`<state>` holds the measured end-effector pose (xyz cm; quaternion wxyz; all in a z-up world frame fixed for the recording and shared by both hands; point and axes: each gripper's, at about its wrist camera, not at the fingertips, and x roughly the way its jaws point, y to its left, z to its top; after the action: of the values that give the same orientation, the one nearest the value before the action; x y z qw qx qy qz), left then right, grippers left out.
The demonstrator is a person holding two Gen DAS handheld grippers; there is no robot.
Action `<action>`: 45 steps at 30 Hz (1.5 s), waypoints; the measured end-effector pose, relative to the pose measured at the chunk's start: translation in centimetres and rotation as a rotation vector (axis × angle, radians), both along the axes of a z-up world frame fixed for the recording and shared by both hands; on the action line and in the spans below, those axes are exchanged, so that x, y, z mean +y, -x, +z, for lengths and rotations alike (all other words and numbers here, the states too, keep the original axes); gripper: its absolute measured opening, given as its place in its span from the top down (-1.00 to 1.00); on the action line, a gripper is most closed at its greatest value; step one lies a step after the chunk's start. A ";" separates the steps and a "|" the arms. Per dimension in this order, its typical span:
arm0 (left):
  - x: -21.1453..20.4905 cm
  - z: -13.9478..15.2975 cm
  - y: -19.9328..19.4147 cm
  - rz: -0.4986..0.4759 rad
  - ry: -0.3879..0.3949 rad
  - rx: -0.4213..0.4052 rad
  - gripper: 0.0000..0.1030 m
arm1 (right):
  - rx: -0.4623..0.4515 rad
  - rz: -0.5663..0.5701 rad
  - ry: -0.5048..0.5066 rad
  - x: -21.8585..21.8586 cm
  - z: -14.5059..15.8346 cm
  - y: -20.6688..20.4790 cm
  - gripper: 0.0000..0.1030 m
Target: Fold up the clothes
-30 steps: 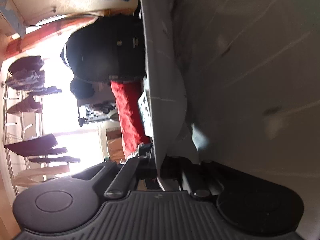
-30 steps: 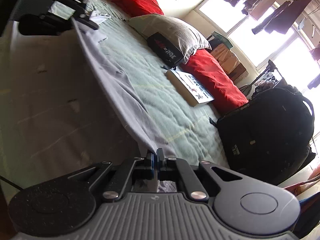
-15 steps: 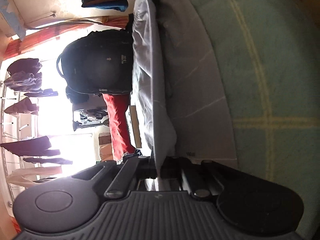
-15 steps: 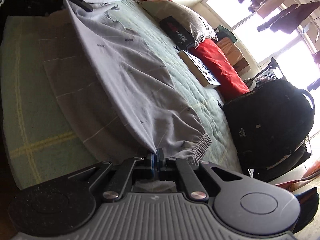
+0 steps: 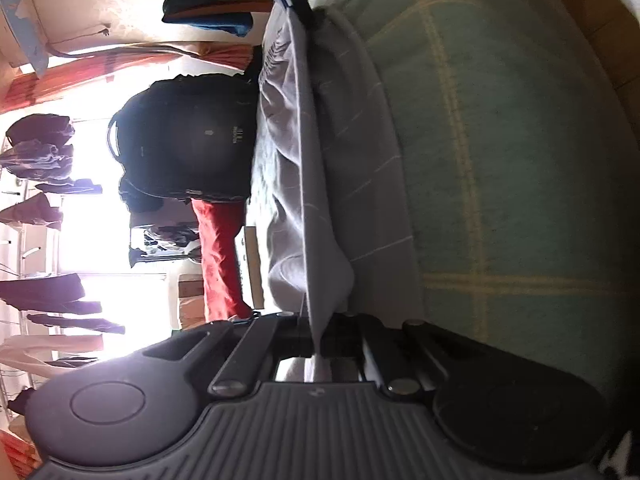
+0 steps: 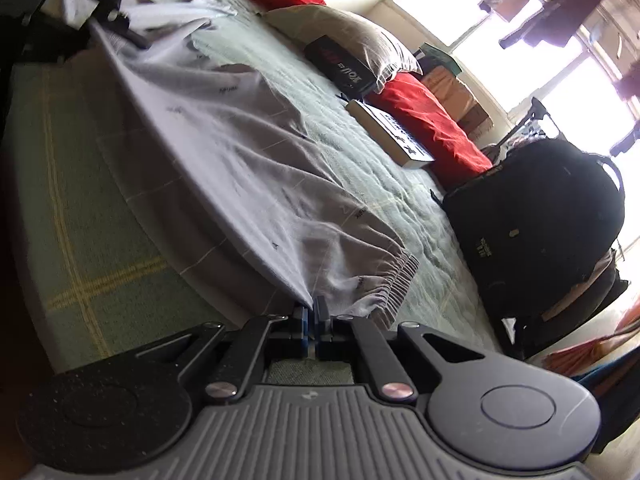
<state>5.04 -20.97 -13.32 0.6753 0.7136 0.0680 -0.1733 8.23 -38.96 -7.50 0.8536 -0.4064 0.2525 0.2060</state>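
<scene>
Grey garment (image 6: 240, 152) is pinched by both closed grippers, left (image 5: 314, 334) and right (image 6: 312, 316); uneven tension could skew the fold beside the backpack (image 6: 536, 216).

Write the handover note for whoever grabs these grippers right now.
Left gripper: shut on the grey garment.
Right gripper: shut on the same garment, near its elastic cuff.
Garment: stretched between the two grippers, folded edge taut, the rest draped on the green bed cover.
Done: one lengthwise fold appears made.
Left: lay it flat, release, fold across.
Nearby: book, black backpack.
</scene>
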 end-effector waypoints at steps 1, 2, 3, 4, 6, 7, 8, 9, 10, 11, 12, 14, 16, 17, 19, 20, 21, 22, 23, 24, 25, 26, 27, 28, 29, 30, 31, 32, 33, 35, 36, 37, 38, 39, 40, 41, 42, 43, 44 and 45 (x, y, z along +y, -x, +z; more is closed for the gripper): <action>0.0 0.0 0.0 0.002 0.004 0.006 0.99 | 0.004 0.003 0.002 0.0 -0.1 0.1 0.92; 0.1 0.2 -0.1 0.006 0.008 0.008 0.99 | 0.005 0.005 0.005 0.1 -0.3 0.2 0.92; 0.3 0.4 -0.2 0.011 0.009 0.014 0.99 | 0.008 0.007 0.007 0.3 -0.5 0.2 0.92; 0.4 0.4 -0.4 0.012 0.007 0.023 0.99 | 0.011 0.009 0.011 0.4 -0.7 0.2 0.92; 0.5 0.3 -0.5 0.015 0.005 0.042 0.98 | 0.017 0.011 0.023 0.7 -1.1 0.1 0.92; 0.6 0.2 -0.5 0.018 0.006 0.051 0.98 | 0.017 0.014 0.028 0.8 -1.2 0.1 0.92; 0.7 0.2 -0.4 0.020 0.011 0.059 0.97 | 0.016 0.017 0.032 0.9 -1.3 0.2 0.91; 0.8 0.2 -0.4 0.027 0.017 0.069 0.97 | 0.016 0.020 0.033 0.9 -1.2 0.3 0.91; 0.9 0.1 -0.4 0.038 0.022 0.084 0.94 | 0.019 0.022 0.031 0.8 -1.1 0.4 0.91; 1.2 0.0 -0.4 0.046 0.032 0.093 0.90 | 0.021 0.023 0.028 0.8 -0.9 0.5 0.91; 1.4 -0.1 -0.4 0.053 0.042 0.101 0.83 | 0.025 0.028 0.025 0.7 -0.7 0.6 0.88; 1.8 0.4 -0.3 0.070 0.074 0.135 0.81 | 0.038 0.038 0.021 0.5 -0.4 0.9 0.81; 2.4 1.3 0.0 0.090 0.122 0.178 0.81 | 0.041 0.038 0.023 0.0 0.0 1.3 0.80; 2.7 1.8 0.2 0.101 0.149 0.204 0.80 | 0.046 0.030 0.017 -0.3 0.3 1.5 0.80; 3.9 3.1 0.7 0.125 0.191 0.252 0.80 | 0.047 0.008 -0.008 -1.4 1.2 1.9 0.79; 4.6 3.8 0.8 0.143 0.212 0.275 0.80 | 0.042 -0.007 -0.027 -2.0 1.8 2.0 0.74; 5.1 4.5 0.9 0.158 0.234 0.291 0.80 | 0.033 -0.023 -0.050 -2.6 2.4 2.1 0.65; 5.7 5.3 0.9 0.178 0.261 0.303 0.80 | 0.025 -0.038 -0.078 -3.2 3.1 2.1 0.61; 6.1 6.1 0.6 0.201 0.293 0.310 0.80 | 0.021 -0.053 -0.120 -3.7 3.7 1.9 0.49; 6.3 6.8 0.3 0.221 0.326 0.308 0.80 | 0.021 -0.068 -0.172 -4.1 4.3 1.6 0.38; 6.3 7.5 -0.2 0.233 0.355 0.306 0.74 | 0.031 -0.084 -0.230 -4.5 4.7 1.1 0.33; 6.0 8.1 -0.7 0.243 0.388 0.303 0.62 | 0.062 -0.103 -0.300 -4.8 5.0 0.4 0.29; 5.5 8.6 -1.3 0.254 0.435 0.308 0.54 | 0.107 -0.122 -0.372 -5.1 5.0 -0.5 0.29; 5.0 9.0 -1.9 0.263 0.484 0.318 0.29 | 0.154 -0.139 -0.441 -5.5 4.7 -1.3 0.29; 4.4 9.4 -2.5 0.273 0.534 0.330 0.15 | 0.195 -0.158 -0.500 -5.8 4.3 -1.9 0.29; 3.9 9.5 -3.2 0.279 0.598 0.366 0.14 | 0.231 -0.179 -0.548 -6.0 3.8 -2.4 0.29; 3.5 9.7 -3.9 0.284 0.664 0.405 0.13 | 0.267 -0.201 -0.593 -6.3 3.3 -2.8 0.30; 3.0 9.8 -4.6 0.289 0.729 0.444 0.12 | 0.303 -0.224 -0.634 -6.6 2.7 -2.9 0.30; 2.5 9.8 -5.1 0.288 0.781 0.485 0.11 | 0.331 -0.248 -0.675 -6.9 2.1 -3.0 0.30; 1.6 9.2 -5.8 0.287 0.842 0.528 0.09 | 0.367 -0.285 -0.764 -7.7 1.3 -3.1 0.30; 1.2 8.7 -6.1 0.292 0.865 0.550 0.09 | 0.383 -0.302 -0.815 -8.1 0.9 -3.3 0.30; 0.8 8.2 -6.4 0.298 0.888 0.571 0.09 | 0.400 -0.318 -0.866 -8.5 0.6 -3.5 0.30; 0.6 7.8 -6.1 0.306 0.907 0.582 0.09 | 0.422 -0.343 -0.921 -9.0 0.2 -3.9 0.30; 0.4 7.3 -5.8 0.314 0.925 0.591 0.09 | 0.448 -0.364 -0.972 -9.5 -0.3 -4.4 0.30; 0.4 6.8 -5.3 0.325 0.932 0.595 0.08 | 0.467 -0.377 -1.017 -10.0 -0.7 -4.9 0.30; 0.3 6.2 -4.8 0.336 0.938 0.598 0.08 | 0.484 -0.391 -1.062 -10.5 -1.1 -5.4 0.30; 0.5 5.9 -4.5 0.350 0.953 0.606 0.07 | 0.499 -0.401 -1.105 -10.8 -1.5 -5.9 0.30; 0.7 5.6 -4.4 0.358 0.975 0.613 0.07 | 0.507 -0.410 -1.143 -11.2 -1.7 -6.2 0.30; 0.9 5.5 -4.6 0.364 1.000 0.618 0.06 | 0.510 -0.422 -1.180 -11.6 -1.9 -6.4 0.32; 1.3 5.4 -4.7 0.374 1.025 0.625 0.04 | 0.503 -0.431 -1.197 -11.8 -1.9 -6.4 0.48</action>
<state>9.73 -19.72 -7.91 0.8987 0.1909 0.2944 -0.2631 14.62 -50.76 -9.40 0.8686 0.2551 0.3610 0.2238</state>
